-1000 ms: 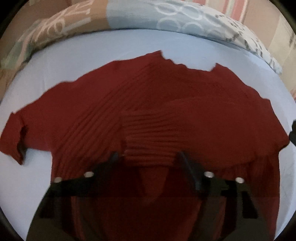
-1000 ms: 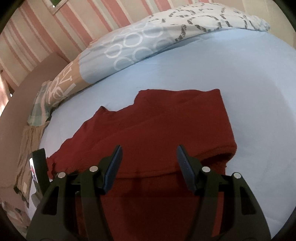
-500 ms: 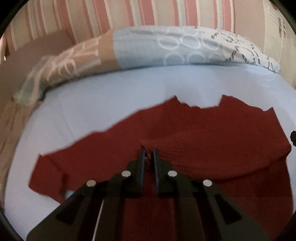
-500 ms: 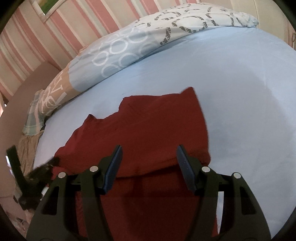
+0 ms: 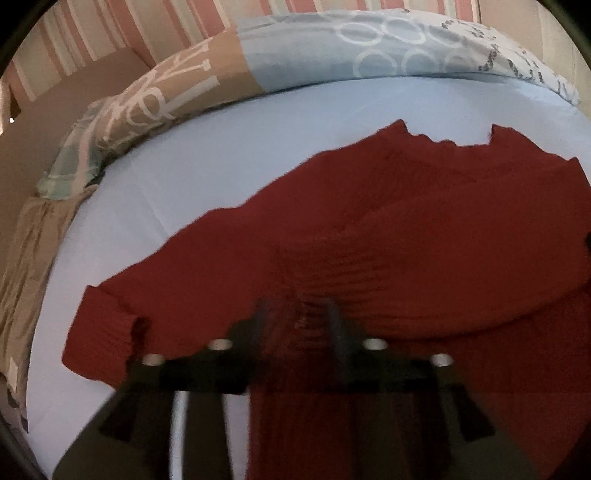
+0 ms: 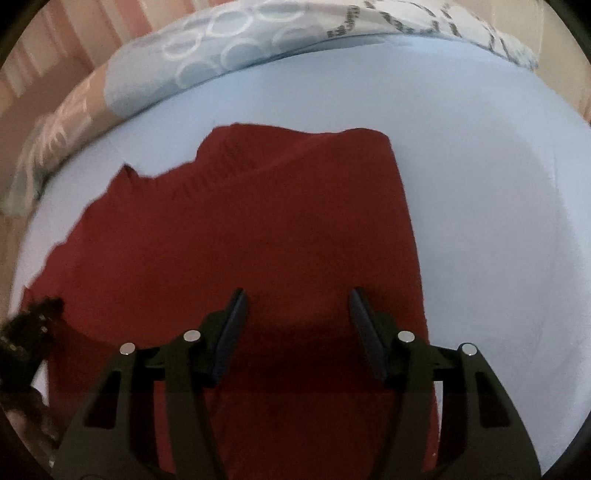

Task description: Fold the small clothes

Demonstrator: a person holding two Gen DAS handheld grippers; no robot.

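A dark red ribbed sweater (image 5: 406,229) lies spread on the light blue bed sheet (image 5: 221,177). Its right sleeve is folded across the chest, and its left sleeve cuff (image 5: 99,339) lies out at the left. My left gripper (image 5: 299,314) is blurred and part open just above the folded sleeve's cuff, with nothing held. In the right wrist view the sweater (image 6: 258,229) fills the middle. My right gripper (image 6: 297,302) is open and empty over the sweater's right side. The left gripper (image 6: 29,325) shows at that view's left edge.
A patterned duvet (image 5: 332,55) in blue, tan and white is bunched along the far side of the bed. A striped pink wall (image 5: 110,33) stands behind it. Bare sheet (image 6: 498,221) lies right of the sweater.
My left gripper shut on the folded sleeve's cuff half a second ago and has now opened again, letting it go. My right gripper stayed open and shifted right over the sweater.
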